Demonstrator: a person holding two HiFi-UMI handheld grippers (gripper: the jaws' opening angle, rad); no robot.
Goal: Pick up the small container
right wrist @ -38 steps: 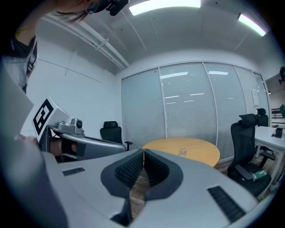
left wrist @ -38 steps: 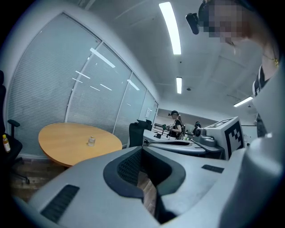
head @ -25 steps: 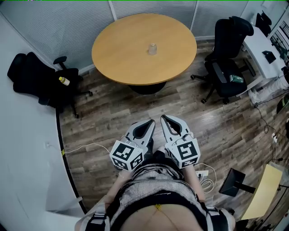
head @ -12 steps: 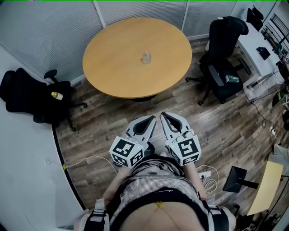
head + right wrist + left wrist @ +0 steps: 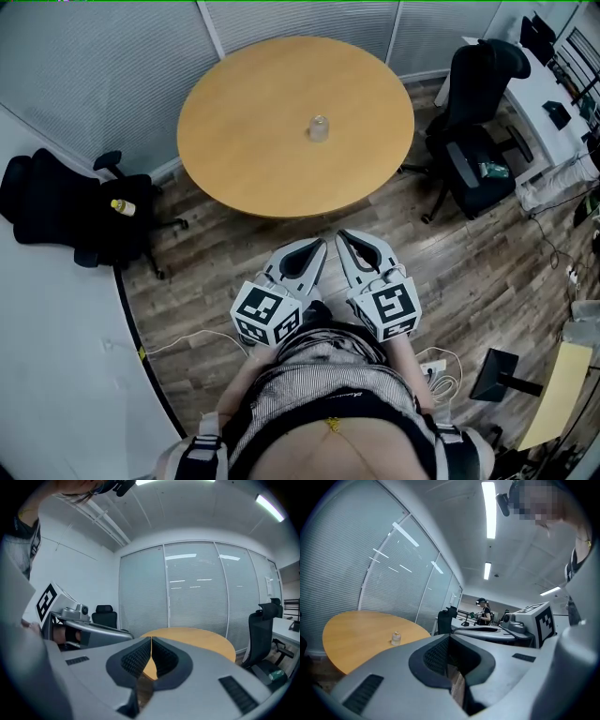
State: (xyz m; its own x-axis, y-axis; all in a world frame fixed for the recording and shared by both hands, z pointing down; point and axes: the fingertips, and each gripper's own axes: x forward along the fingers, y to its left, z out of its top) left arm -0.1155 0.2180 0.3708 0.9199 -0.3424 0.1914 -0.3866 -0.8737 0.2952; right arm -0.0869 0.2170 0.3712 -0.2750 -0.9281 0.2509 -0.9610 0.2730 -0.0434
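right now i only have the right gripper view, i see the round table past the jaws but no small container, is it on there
Observer: Yes, the head view shows the small container standing upright near the middle of the table.
Operator: left gripper open or closed
Observer: The left gripper has its jaws together, with nothing between them.
Operator: are we at the table yet
Observer: No. Both it and the right gripper are over the wood floor, short of the table's near edge.
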